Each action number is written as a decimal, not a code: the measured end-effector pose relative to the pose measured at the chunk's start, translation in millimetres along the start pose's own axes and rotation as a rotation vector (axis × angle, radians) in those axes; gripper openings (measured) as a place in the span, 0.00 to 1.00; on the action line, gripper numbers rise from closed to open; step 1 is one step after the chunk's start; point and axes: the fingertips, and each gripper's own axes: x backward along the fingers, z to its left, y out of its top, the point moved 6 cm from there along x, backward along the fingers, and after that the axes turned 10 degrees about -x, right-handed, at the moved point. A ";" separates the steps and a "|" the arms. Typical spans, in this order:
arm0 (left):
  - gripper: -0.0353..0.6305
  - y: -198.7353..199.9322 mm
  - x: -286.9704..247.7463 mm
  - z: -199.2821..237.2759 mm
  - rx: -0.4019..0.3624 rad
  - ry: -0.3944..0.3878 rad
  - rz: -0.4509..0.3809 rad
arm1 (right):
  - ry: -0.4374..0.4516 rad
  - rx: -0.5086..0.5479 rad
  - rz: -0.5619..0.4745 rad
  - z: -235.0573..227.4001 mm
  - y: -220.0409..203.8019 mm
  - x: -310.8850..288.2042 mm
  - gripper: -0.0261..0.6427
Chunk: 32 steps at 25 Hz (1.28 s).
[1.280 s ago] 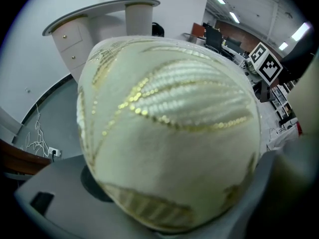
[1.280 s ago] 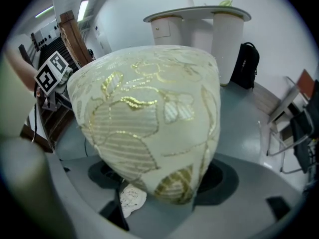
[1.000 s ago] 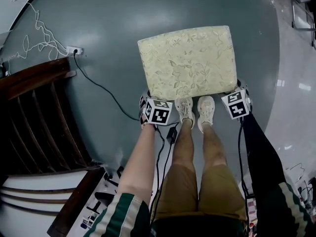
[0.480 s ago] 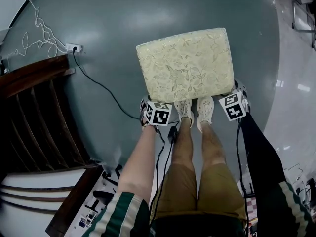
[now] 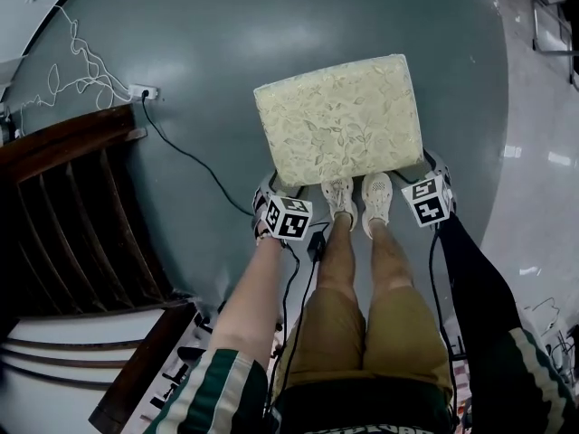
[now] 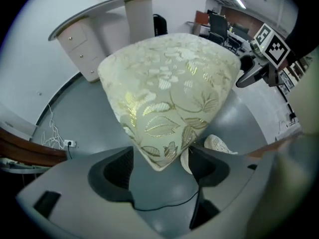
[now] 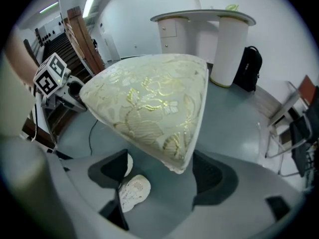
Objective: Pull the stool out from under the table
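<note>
The stool [image 5: 339,120], a square seat in cream fabric with gold leaf pattern, stands on the grey floor just ahead of the person's feet. My left gripper [image 5: 271,188] is at its near left corner and my right gripper [image 5: 432,168] at its near right corner. In the left gripper view the stool's corner [image 6: 164,108] points down between the wide-apart jaws of the left gripper [image 6: 162,166], touching neither pad. The right gripper view shows the same: the stool corner [image 7: 159,113] hangs between the spread jaws of the right gripper [image 7: 167,176]. Both are open.
A dark wooden slatted structure [image 5: 63,206] fills the left. A wall socket [image 5: 142,91] and black cable [image 5: 194,165] lie on the floor beside it. The person's white shoes [image 5: 342,197] touch the stool's near edge. Behind stand a white curved counter [image 6: 99,19], a black backpack [image 7: 247,68] and a folding chair [image 7: 294,121].
The cushion filled both gripper views before; now both grippers have drawn back so only its corners sit between the open jaws. The stool has turned slightly on the floor.
</note>
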 end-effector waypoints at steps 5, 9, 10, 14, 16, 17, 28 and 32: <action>0.58 16.0 82.7 -0.4 -0.029 0.038 -0.022 | 0.017 -0.033 -0.014 -6.9 -4.8 83.1 0.66; 0.58 50.5 161.0 4.7 -0.017 0.047 -0.099 | 0.027 -0.055 -0.076 -6.7 30.4 160.7 0.67; 0.58 55.6 184.4 0.5 -0.016 0.043 -0.124 | 0.027 -0.060 -0.094 -1.0 36.8 184.1 0.67; 0.59 46.9 285.9 -21.2 0.010 0.064 -0.250 | 0.029 -0.045 -0.189 56.9 43.3 276.3 0.67; 0.59 58.6 332.8 -14.6 0.044 0.104 -0.341 | 0.024 -0.011 -0.267 76.6 67.9 314.5 0.67; 0.59 70.8 356.6 -9.4 0.059 0.124 -0.382 | 0.024 0.002 -0.308 80.4 84.4 334.0 0.66; 0.57 100.9 573.6 9.3 0.115 0.226 -0.669 | 0.063 0.082 -0.501 154.1 136.7 497.3 0.66; 0.56 107.6 621.7 -1.7 0.100 0.239 -0.738 | 0.052 0.083 -0.584 159.2 150.0 543.6 0.65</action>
